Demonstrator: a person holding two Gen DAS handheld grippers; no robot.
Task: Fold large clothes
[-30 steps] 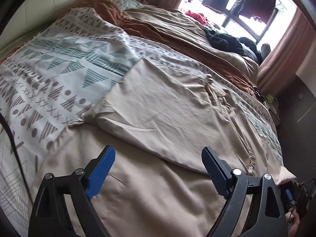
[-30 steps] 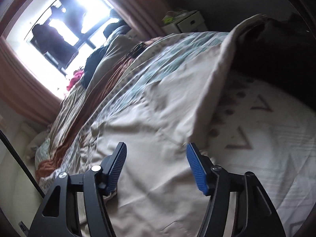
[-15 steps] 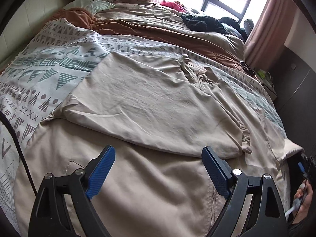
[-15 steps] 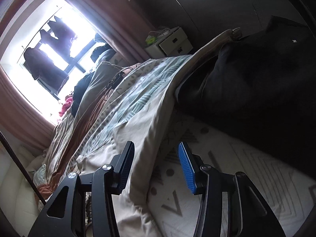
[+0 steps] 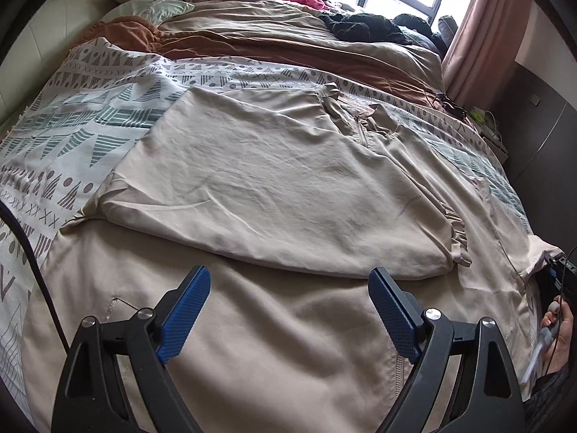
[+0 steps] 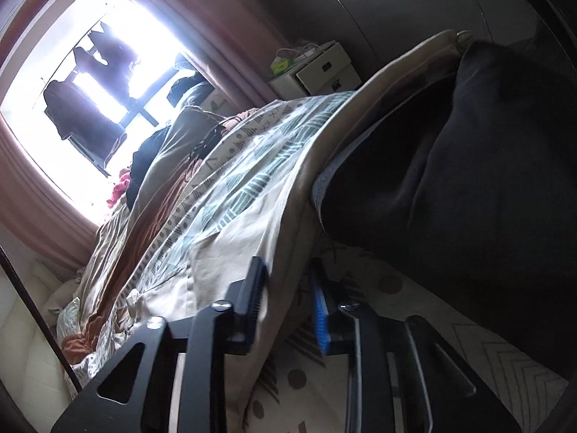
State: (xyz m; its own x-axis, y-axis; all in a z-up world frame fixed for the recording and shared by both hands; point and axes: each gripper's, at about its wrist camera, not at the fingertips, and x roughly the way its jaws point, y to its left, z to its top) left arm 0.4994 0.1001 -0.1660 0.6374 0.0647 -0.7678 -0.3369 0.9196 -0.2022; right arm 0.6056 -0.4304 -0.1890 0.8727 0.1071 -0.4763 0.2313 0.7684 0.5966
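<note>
A large beige garment (image 5: 288,180) lies spread on the bed, with its upper part folded over the lower one and a zip near the collar. My left gripper (image 5: 288,310) hovers open over the garment's near part, nothing between its blue pads. In the right wrist view the garment's edge (image 6: 230,252) hangs over the side of the bed. My right gripper (image 6: 288,299) is closing on that edge, and a fold of the cloth fills the narrow gap between its pads.
A patterned white and teal bedspread (image 5: 90,126) lies under the garment, with brown bedding, black clothes (image 5: 364,27) and a pink item behind. A hand (image 5: 559,328) shows at the right edge. A dark mass (image 6: 468,180) and a white nightstand (image 6: 324,72) flank the bed.
The left view has swung and rolled, so the garment now lies centred. My right gripper has moved to the garment's hanging edge and its jaws have narrowed around it.
</note>
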